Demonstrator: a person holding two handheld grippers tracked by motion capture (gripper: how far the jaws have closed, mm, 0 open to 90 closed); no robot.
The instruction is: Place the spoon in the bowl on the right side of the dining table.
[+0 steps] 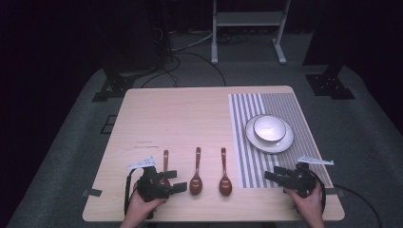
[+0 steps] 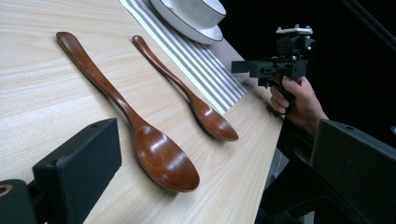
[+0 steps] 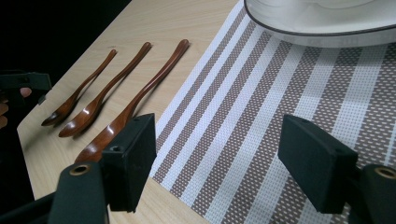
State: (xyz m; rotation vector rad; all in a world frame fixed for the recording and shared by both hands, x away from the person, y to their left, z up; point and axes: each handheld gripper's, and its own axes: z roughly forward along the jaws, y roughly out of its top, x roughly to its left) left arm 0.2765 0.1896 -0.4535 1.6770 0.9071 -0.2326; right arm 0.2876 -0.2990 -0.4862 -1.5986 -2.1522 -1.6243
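Note:
Three brown wooden spoons lie side by side near the table's front edge: a left spoon (image 1: 165,160), a middle spoon (image 1: 196,179) and a right spoon (image 1: 225,180). My left gripper (image 1: 175,180) hovers over the left spoon's bowl end, pointing right, open with nothing between its fingers. The left gripper view shows the middle spoon (image 2: 159,154) and right spoon (image 2: 210,121) ahead. My right gripper (image 1: 274,174) sits open over the striped placemat (image 1: 247,156), pointing left toward the spoons (image 3: 140,98). A white bowl (image 1: 269,127) rests on a white plate (image 1: 285,142).
The placemat (image 3: 261,116) covers the table's right part, with the plate (image 3: 327,32) at its middle. Bare light wood (image 1: 180,118) spreads behind the spoons. Dark stands and cables are on the floor beyond the table.

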